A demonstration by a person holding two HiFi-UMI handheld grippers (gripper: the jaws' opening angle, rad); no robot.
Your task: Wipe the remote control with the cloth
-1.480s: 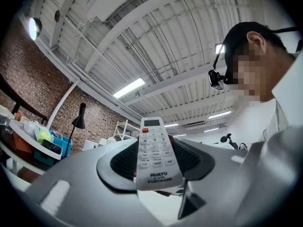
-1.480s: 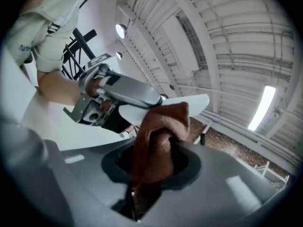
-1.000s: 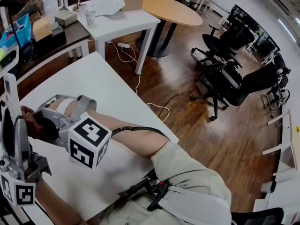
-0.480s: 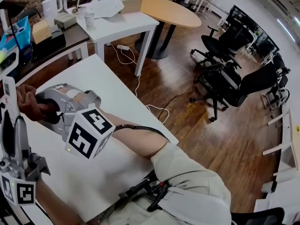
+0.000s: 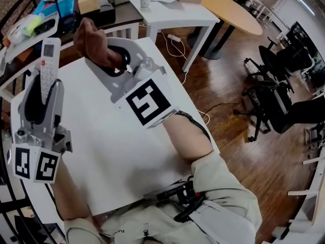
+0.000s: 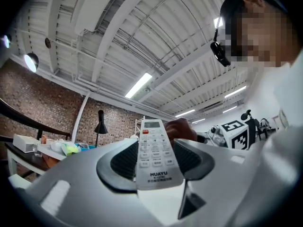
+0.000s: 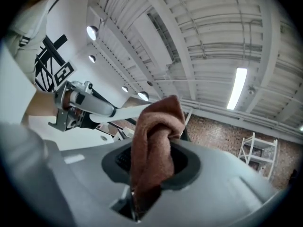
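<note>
Wood-plank floor [image 5: 231, 80] fills the right side of the head view, with black office chairs [image 5: 274, 93] standing on it. A white table [image 5: 117, 151] takes up the middle, and the person's forearms reach over it from the lower edge.

Over that table the right gripper [image 5: 107, 60] is tipped toward the upper left, its marker cube [image 5: 148, 101] facing the camera. The left gripper [image 5: 44, 88] stands near the left edge, its own cube [image 5: 34, 165] at the bottom end. Both gripper views look up at a ribbed ceiling.

The white remote control [image 6: 154, 150] stands lengthwise between the left gripper's jaws. Its lower end, which bears the printed brand name, is pinched between the two dark ribbed pads [image 6: 124, 161], one on either long edge. The jaws are parted only by the remote's width and close firmly on it. The keypad, red button and small display run on past the fingertips, so the upper part of the remote stands clear beyond them.

The reddish-brown cloth [image 7: 152, 145] is bunched into a thick fold and clamped between the right gripper's jaws, which stand narrowly apart around it. The fold fills the space between the pads, and its rounded top bulges out past the fingertips.

In the head view the cloth sits up and to the right of the remote's display end, with a gap between them. In the left gripper view it shows as a dark lump just behind the remote's upper right edge.
</note>
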